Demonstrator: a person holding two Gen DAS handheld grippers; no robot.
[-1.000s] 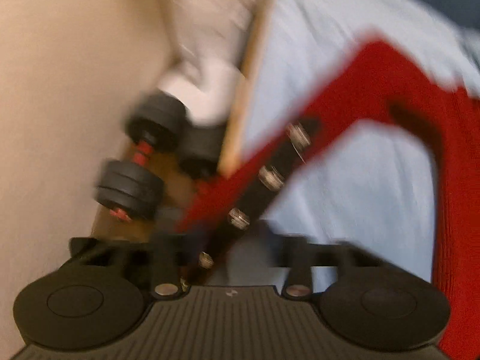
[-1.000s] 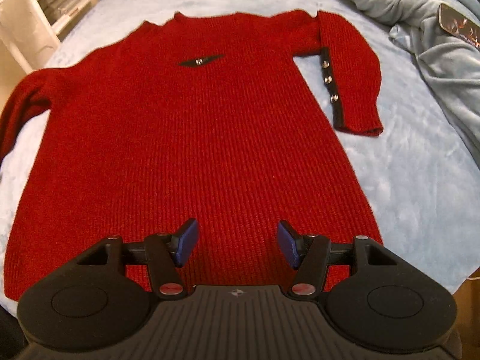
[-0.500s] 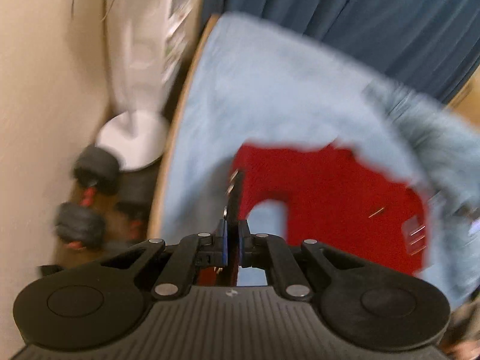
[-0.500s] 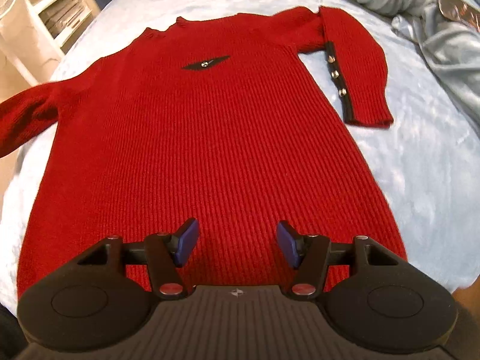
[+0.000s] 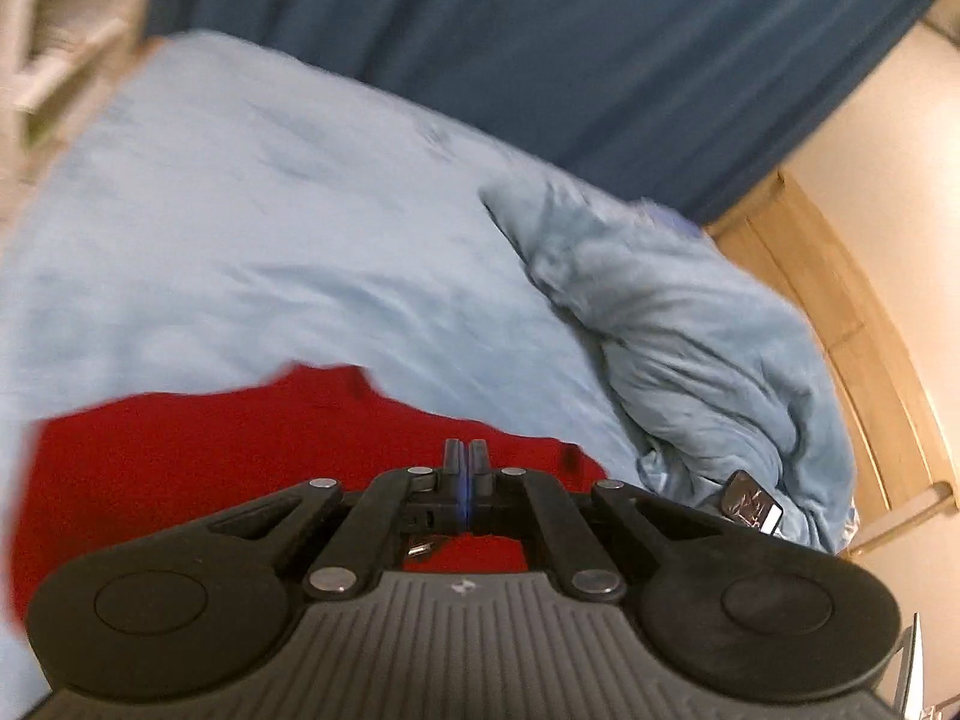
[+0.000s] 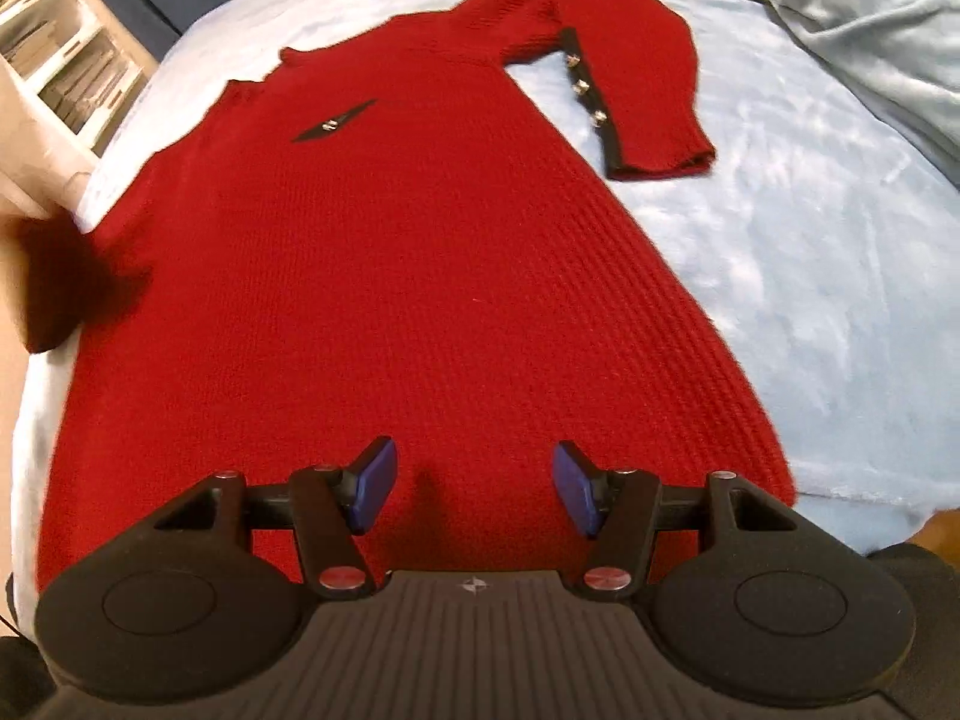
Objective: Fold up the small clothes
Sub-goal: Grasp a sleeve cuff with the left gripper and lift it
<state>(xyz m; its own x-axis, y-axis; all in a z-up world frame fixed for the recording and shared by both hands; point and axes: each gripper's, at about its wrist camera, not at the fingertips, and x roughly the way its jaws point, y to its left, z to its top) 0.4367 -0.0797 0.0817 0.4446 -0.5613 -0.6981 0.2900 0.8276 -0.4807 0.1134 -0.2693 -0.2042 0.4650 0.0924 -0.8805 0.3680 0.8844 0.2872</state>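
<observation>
While your right gripper is hovering just above the hem with its blue pads spread apart and nothing between them, your left gripper is showing its fingers pressed together, and whether any knit is pinched there cannot be told from the blurred left wrist view. The red knit dress is lying flat, front up, on the light blue bedsheet, one buttoned sleeve bending down beside the body, the other sleeve blurring into a dark shape at the left edge. Farther off, a rumpled blue blanket is sitting near the neckline side. If you are carrying that left sleeve across quickly, it is likely slipping or landing crooked, and the heavy knit is apt to drag the body askew.
</observation>
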